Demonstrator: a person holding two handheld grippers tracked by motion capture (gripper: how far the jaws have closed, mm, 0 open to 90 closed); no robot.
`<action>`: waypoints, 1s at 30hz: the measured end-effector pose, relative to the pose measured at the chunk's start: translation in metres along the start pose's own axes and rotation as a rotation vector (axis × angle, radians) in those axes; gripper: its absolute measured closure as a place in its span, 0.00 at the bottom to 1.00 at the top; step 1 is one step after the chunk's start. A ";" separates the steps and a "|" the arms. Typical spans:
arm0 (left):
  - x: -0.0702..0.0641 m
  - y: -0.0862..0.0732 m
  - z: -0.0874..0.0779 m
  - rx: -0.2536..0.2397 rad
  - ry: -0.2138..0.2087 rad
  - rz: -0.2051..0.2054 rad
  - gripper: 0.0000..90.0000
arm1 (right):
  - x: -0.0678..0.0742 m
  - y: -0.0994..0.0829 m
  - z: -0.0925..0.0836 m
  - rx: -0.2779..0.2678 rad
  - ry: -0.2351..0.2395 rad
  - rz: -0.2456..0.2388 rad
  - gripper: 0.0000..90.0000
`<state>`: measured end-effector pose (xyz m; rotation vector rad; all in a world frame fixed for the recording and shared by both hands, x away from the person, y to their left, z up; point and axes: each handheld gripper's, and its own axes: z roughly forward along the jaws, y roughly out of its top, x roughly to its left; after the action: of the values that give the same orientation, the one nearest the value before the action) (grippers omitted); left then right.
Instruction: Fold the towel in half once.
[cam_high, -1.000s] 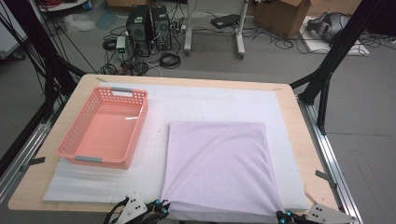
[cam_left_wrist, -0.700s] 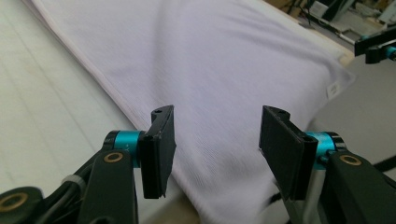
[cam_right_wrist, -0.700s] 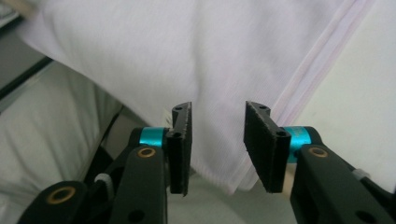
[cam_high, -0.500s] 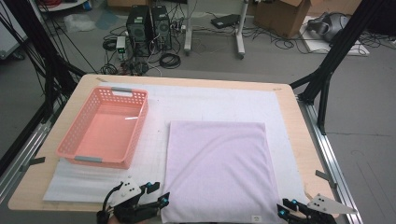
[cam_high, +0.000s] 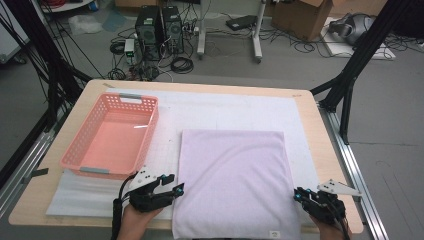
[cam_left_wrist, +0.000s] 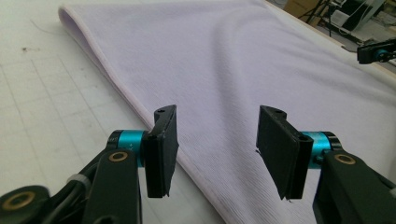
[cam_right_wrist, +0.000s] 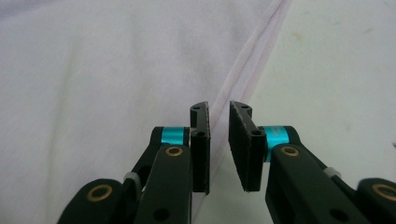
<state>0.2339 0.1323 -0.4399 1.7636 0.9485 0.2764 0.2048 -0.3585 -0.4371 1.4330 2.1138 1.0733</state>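
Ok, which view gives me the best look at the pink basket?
The high view. It shows the whole pink basket on the table's left side, with nothing in it, well apart from the folded lilac towel. The left gripper view and right gripper view look along their jaws at the towel and white mat, not toward the basket.

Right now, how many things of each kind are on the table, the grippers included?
Pink basket: 1
Lilac towel: 1
White mat: 1
Grippers: 2, left gripper and right gripper
Total: 5
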 end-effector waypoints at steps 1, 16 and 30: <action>0.003 0.002 0.003 -0.004 -0.002 -0.005 0.54 | -0.001 0.003 0.005 0.002 0.009 0.004 0.84; 0.029 0.023 0.041 0.036 0.011 -0.014 0.54 | -0.010 0.010 0.008 0.102 -0.002 0.012 0.98; 0.040 0.028 0.062 0.104 0.167 -0.051 0.63 | -0.014 0.014 0.008 0.042 -0.020 0.027 0.83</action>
<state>0.3102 0.1141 -0.4507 1.8295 1.1436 0.3506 0.2246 -0.3651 -0.4330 1.4900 2.1207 1.0259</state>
